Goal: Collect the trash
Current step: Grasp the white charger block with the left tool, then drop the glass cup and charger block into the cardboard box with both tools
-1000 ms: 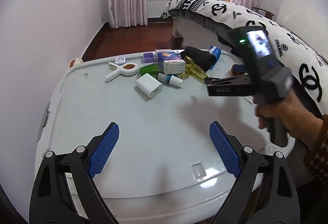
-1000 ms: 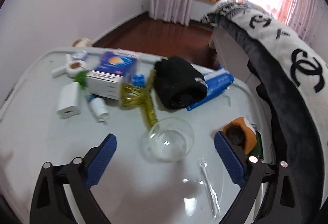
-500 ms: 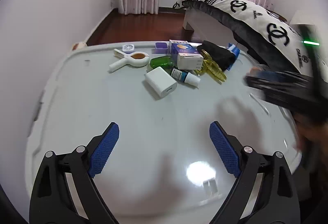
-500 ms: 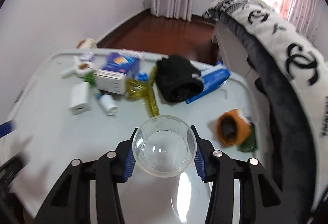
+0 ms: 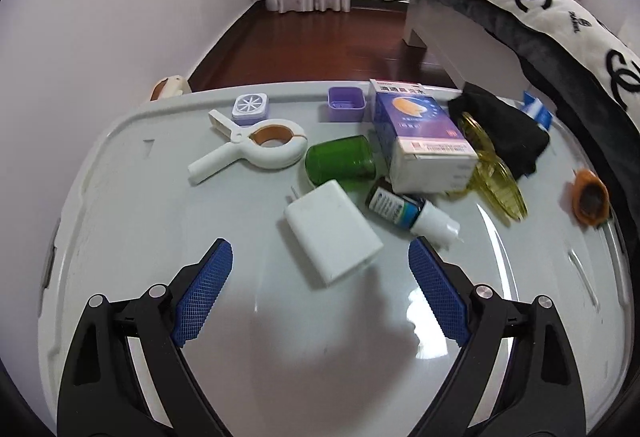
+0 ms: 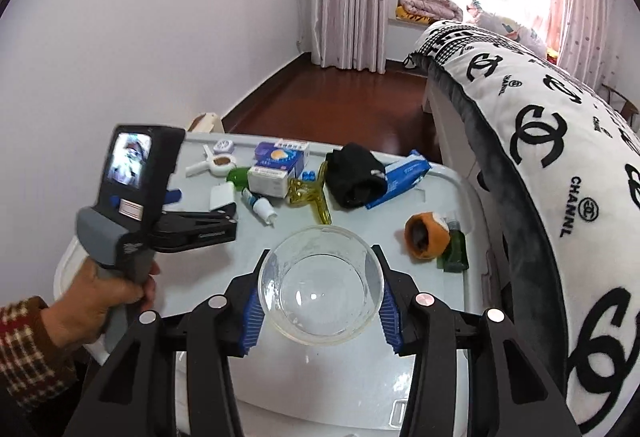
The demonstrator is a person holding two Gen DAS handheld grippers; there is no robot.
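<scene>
The right tongs pinched a clear round glass bowl, apparently lifted off the pale grey tabletop. The left tongs stood spread before a white rectangular charger.

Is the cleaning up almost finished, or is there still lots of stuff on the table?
Just begun. The right tongs are shut on the clear bowl, lifted off the table. The left tongs are open and empty, near the white charger. The dropper bottle, medicine box, green cap and clip remain.
</scene>
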